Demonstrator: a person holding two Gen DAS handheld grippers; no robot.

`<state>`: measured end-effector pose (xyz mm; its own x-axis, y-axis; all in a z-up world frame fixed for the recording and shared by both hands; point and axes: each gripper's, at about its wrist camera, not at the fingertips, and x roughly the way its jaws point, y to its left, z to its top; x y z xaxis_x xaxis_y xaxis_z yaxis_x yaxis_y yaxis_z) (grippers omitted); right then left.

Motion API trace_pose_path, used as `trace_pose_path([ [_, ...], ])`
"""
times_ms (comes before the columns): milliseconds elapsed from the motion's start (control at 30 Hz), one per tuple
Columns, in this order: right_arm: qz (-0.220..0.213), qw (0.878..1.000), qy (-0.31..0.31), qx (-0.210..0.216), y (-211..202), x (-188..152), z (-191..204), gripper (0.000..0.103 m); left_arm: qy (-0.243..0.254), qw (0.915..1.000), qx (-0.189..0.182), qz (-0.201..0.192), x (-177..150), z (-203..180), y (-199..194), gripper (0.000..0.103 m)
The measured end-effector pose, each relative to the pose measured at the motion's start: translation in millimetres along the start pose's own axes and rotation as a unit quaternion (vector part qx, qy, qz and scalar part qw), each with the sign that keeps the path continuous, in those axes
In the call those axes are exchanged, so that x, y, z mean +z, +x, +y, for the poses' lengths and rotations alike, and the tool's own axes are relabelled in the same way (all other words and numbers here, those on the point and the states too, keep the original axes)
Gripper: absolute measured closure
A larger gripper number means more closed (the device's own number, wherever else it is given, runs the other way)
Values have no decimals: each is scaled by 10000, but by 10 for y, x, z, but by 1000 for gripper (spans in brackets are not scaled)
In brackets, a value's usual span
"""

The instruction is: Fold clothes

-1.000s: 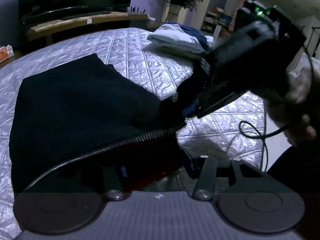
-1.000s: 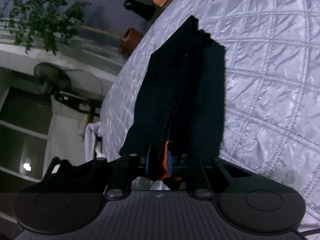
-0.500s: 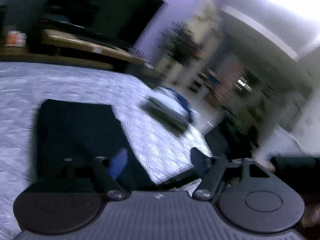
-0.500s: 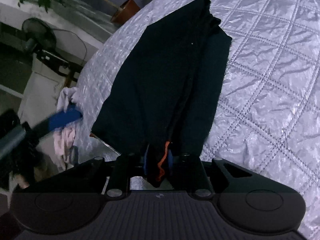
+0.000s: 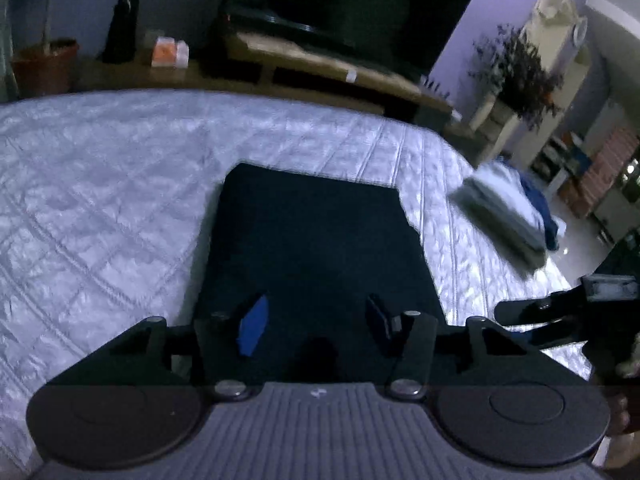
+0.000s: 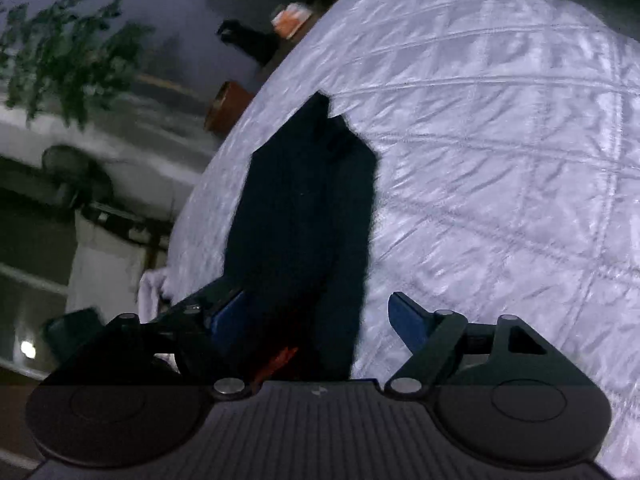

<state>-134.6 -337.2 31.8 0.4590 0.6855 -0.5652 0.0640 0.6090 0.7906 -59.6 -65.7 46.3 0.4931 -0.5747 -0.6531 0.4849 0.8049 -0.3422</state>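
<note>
Both tools have just let go: the left tool (image 5: 316, 320) and right tool (image 6: 320, 320) now stand spread and empty above the black zip jacket (image 5: 316, 248), which lies folded on the quilted bed (image 5: 100, 184), with a folded stack (image 5: 500, 220) at two o'clock; this fold looks finished.

No text, label, brand or number reads clearly in either view; the small orange-and-white box (image 5: 170, 52) at eleven o'clock is too blurred to make out.

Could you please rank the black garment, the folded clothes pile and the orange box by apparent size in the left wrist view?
1. black garment
2. folded clothes pile
3. orange box, though it sits farthest away, so its true size is unsure.
</note>
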Motion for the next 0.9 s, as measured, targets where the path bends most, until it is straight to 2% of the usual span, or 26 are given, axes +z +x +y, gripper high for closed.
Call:
trace_pose_path([
  [33, -26, 10000, 81, 40, 46, 23, -45, 20, -6, 9999, -32, 97, -16, 9, 78, 49],
  [100, -80, 9996, 228, 134, 146, 79, -123, 19, 161, 9989, 181, 392, -53, 15, 198, 51],
  [167, -133, 9988, 266, 390, 237, 150, -175, 19, 544, 9968, 389, 435, -66, -98, 248, 50],
  [233, -68, 9987, 155, 490, 322, 196, -137, 18, 728, 9950, 505, 470, -84, -164, 281, 50],
  [367, 268, 9975, -175, 632, 529, 245, 16, 17, 579, 9960, 471, 490, -40, -119, 257, 50],
  [533, 474, 9936, -177, 1006, 630, 263, 63, 17, 637, 9958, 429, 498, -52, -101, 226, 50],
  [600, 511, 9949, -203, 845, 654, 287, 94, 21, 685, 9955, 418, 507, -67, -95, 198, 49],
  [700, 607, 9952, -363, 677, 762, 314, 223, 14, 721, 9952, 411, 511, -90, -87, 186, 49],
  [800, 588, 9956, -295, 669, 878, 371, 297, 15, 715, 9953, 398, 509, -90, -72, 185, 48],
  [900, 608, 9948, -643, 503, 993, 379, 439, 17, 715, 9954, 390, 508, -84, -64, 189, 48],
])
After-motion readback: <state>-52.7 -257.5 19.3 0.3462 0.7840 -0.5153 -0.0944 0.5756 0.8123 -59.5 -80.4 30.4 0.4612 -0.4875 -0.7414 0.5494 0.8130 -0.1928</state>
